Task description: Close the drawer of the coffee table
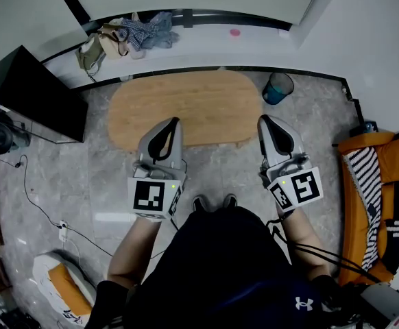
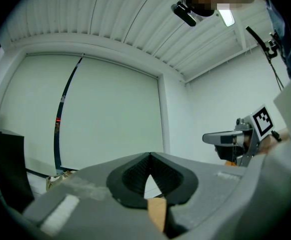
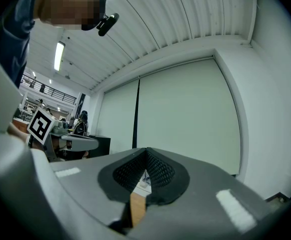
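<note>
Two arms in a dark top reach forward over a pair of black shoes on the grey stone floor, each holding a tool with a marker cube at its back. The left hand-held gripper has its jaws pressed together with nothing between them, and the right hand-held gripper is the same, closed and empty. Both point level, side by side and well apart, with their tips at the near edge of the oval wooden desk. A sliver of that wood shows under the closed jaws in each gripper view. From above, only the desk's top shows, so the drawer cannot be made out. Just beyond the desk's right end stands a blue bin. Farthest off, bags and clothes lie heaped by the wall.
</note>
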The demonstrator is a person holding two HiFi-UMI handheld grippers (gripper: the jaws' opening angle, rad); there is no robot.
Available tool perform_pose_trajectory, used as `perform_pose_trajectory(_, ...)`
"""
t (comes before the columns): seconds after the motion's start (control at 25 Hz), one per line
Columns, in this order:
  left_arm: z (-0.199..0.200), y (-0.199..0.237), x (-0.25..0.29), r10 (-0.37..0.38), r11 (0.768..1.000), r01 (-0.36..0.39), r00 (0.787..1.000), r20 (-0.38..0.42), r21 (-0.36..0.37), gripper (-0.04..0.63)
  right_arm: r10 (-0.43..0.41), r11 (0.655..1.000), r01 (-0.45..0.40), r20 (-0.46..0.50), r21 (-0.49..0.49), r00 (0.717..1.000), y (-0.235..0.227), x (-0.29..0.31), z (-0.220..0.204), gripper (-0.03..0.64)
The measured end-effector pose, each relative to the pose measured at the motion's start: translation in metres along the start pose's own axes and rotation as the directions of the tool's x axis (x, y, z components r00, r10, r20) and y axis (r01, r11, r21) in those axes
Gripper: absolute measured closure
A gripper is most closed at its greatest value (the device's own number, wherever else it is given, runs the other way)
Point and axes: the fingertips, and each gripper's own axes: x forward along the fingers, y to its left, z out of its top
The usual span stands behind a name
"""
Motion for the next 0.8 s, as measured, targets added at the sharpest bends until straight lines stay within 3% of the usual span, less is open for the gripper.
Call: perform_pose_trajectory(0.8,-0.0038,-0.0023,0.0032,0.003,1.000,-0.003,1.000,-0.014,-0.002,0.594,-0.004,1.000,0.004,-0.010,0.010,1.000,-0.0062,-0.0023,-0.0036,0.616)
